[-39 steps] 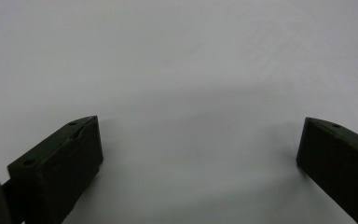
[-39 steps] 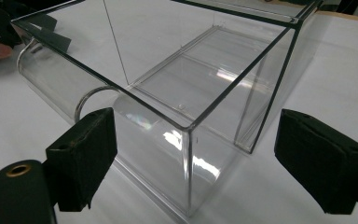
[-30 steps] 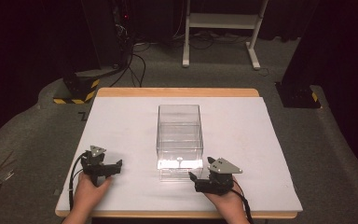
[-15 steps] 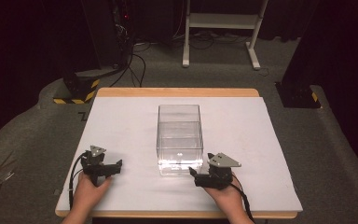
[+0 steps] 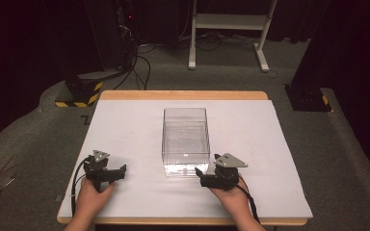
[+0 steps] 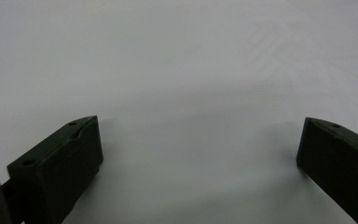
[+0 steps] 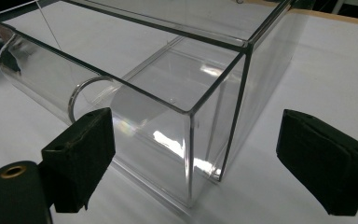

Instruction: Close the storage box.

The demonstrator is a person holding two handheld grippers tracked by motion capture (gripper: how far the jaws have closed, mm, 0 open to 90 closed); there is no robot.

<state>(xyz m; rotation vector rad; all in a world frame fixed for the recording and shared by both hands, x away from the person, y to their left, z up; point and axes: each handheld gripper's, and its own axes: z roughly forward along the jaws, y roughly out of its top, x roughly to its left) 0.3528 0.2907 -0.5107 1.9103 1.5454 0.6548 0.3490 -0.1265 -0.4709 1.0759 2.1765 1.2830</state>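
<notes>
A clear, rectangular, open-topped acrylic box (image 5: 185, 140) stands in the middle of the white-covered desk (image 5: 279, 144), its long side running away from the person. The right hand-held gripper (image 5: 201, 173) sits just beside the box's near right corner. Compared with a second ago it has shifted a little to the right and its grey plate has tipped, so the hand has turned the tool toward that corner rather than the front wall. In the right gripper view the box (image 7: 168, 93) shows with its near vertical edge lying between the two black jaws, which stand wide apart and hold nothing; a round ring-shaped opening shows in the wall at the left of that view. I judge this turn to be the lining-up for a grip on the box's wall or corner, with the closing yet to come.

The left hand-held gripper (image 5: 121, 170) has not moved over the same second. It rests low on the desk well to the left of the box, and in the left gripper view (image 6: 198, 140) its jaws are spread wide over bare white surface, empty. The box itself sits where it was, so the work is at its approach stage. Clear, smooth walls may slip, so the jaws likely need to straddle a wall squarely.
</notes>
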